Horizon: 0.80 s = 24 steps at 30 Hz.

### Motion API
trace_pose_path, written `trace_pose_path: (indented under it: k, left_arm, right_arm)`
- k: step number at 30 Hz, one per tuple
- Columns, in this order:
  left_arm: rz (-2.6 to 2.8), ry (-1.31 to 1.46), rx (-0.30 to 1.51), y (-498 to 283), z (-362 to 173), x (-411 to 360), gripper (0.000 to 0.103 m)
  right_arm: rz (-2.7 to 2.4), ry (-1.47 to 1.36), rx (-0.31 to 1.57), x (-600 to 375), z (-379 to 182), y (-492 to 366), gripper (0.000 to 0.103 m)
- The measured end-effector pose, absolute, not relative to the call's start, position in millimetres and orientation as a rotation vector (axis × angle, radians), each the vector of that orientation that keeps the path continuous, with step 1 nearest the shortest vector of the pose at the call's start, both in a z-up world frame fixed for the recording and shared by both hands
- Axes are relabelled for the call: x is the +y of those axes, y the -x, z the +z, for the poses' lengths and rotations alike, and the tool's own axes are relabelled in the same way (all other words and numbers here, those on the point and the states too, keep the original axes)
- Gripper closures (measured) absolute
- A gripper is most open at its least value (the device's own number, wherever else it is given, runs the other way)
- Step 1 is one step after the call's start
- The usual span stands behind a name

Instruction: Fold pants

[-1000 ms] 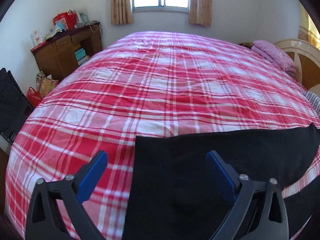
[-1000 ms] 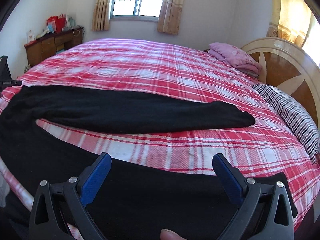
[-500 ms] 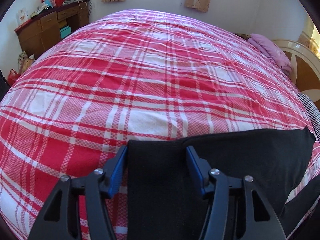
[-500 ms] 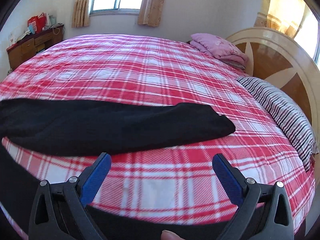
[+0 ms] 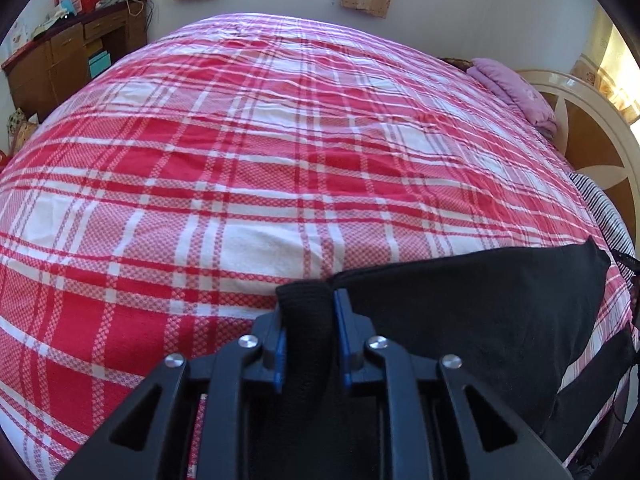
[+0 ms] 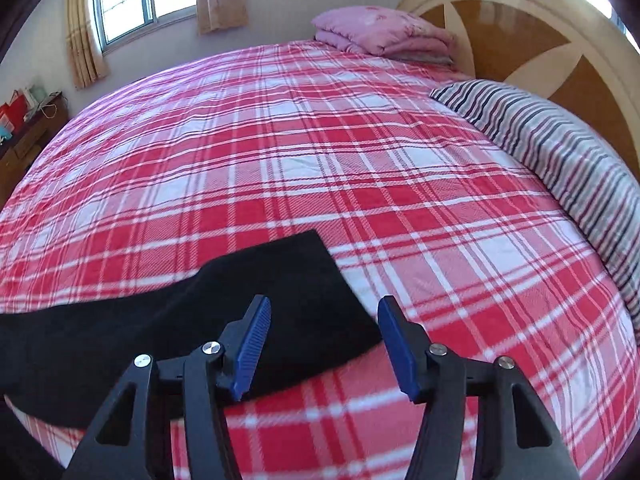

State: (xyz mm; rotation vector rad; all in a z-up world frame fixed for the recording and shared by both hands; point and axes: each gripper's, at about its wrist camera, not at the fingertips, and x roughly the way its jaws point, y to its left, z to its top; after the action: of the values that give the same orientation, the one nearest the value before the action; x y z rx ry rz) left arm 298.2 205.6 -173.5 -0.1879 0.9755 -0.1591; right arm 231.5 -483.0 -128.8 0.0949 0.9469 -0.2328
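Observation:
Black pants (image 5: 480,312) lie along the near edge of a bed with a red and white plaid cover (image 5: 280,140). In the left wrist view my left gripper (image 5: 308,304) is closing on the pants' left corner, and a bunched ridge of black cloth is pinched between its blue pads. In the right wrist view one pant leg (image 6: 260,272) ends in a square cuff. My right gripper (image 6: 324,306) hovers over that end, jaws half apart and closing. The cuff edge lies under the gap, and the pads do not press it.
A striped pillow (image 6: 560,152) and a curved wooden headboard (image 6: 520,24) are at the right. A folded pink quilt (image 6: 380,36) lies at the far corner. A cluttered wooden desk (image 5: 72,52) stands beyond the bed at the left, with a curtained window behind.
My left gripper dropped onto the pants' corner and its jaws drew in, bunching the cloth. My right gripper swept right along the pant leg to its end and its jaws narrowed.

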Motion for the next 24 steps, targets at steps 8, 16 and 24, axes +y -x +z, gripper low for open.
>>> trace_pose_path:
  k: [8,16,24]
  left_arm:
    - [-0.159,0.163,0.969,-301,-174,203,0.082]
    - [-0.149,0.16,0.976,-303,-173,201,0.082]
    - [-0.17,0.141,0.887,-292,-155,202,0.085]
  right_arm:
    - [-0.169,-0.069,1.055,-493,-159,-300,0.045]
    - [-0.111,-0.081,1.097,-493,-178,-313,0.08]
    - [-0.083,-0.062,0.977,-476,-138,-284,0.094]
